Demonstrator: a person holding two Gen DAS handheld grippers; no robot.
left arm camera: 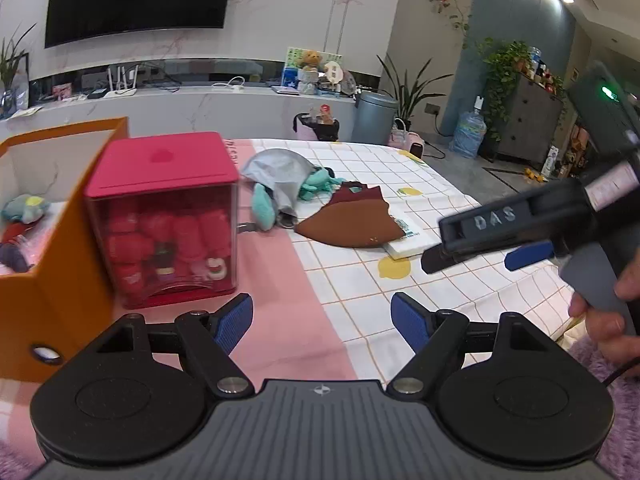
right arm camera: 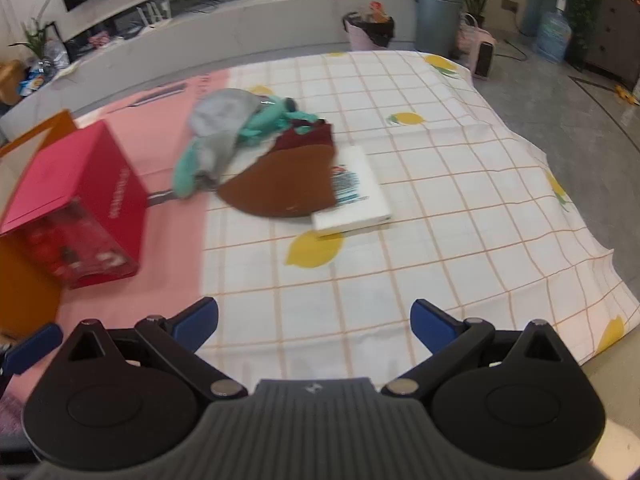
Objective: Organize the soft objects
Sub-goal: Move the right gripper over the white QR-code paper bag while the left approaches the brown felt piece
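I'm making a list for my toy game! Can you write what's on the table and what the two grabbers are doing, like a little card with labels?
left gripper: open, holding nothing
right gripper: open, holding nothing
orange box: left side, open top, soft toys inside
red box: beside the orange box, clear front, red plush inside
teal plush: mid-table, under a grey cloth
brown cloth: flat, overlapping a white book
tablecloth: pink part and lemon-check part
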